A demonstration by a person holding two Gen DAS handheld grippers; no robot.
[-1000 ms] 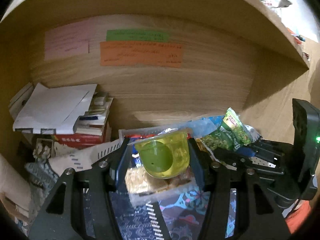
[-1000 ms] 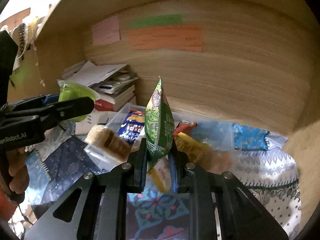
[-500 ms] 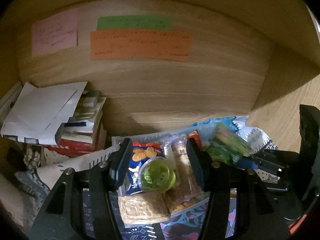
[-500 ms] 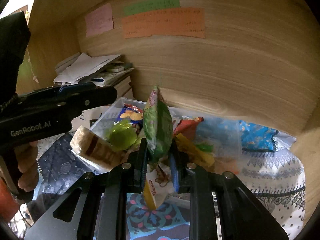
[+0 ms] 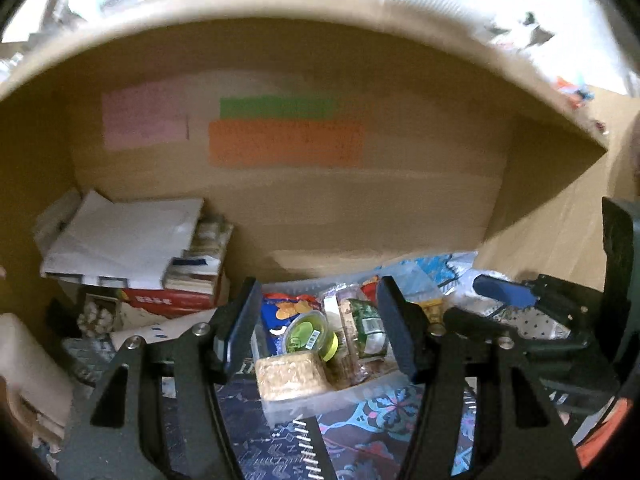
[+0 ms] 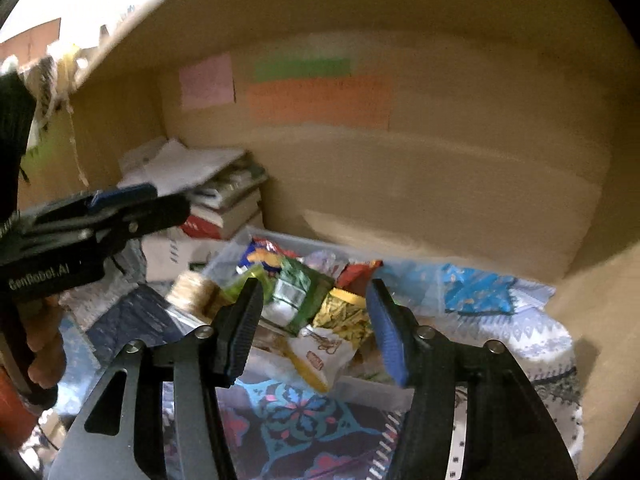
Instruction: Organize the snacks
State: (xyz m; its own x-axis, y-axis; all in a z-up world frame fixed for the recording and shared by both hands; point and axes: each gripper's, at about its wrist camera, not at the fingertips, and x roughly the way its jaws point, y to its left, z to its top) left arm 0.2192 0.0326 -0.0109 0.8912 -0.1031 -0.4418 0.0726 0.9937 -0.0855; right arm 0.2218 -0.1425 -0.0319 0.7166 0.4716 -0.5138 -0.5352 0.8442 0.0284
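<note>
A clear plastic bin (image 5: 344, 398) holds several snacks on the patterned cloth. In it lie the green jelly cup (image 5: 310, 336), a cracker pack (image 5: 292, 376) and the green pea bag (image 5: 366, 320). My left gripper (image 5: 316, 330) is open and empty above the bin's near edge. My right gripper (image 6: 312, 326) is open and empty in front of the bin; the green pea bag (image 6: 302, 292) lies among a yellow pack (image 6: 344, 316) and a white pack (image 6: 320, 354). The left gripper (image 6: 120, 208) also shows at the left in the right wrist view.
A stack of books and papers (image 5: 132, 256) stands at the back left. Pink, green and orange notes (image 5: 284, 142) hang on the wooden back wall. A blue snack bag (image 6: 476, 294) lies on the cloth right of the bin. The right gripper (image 5: 520, 320) sits at right.
The left gripper let go of the jelly cup and the right gripper let go of the green pea bag; both now lie in the bin. Both grippers opened and drew back.
</note>
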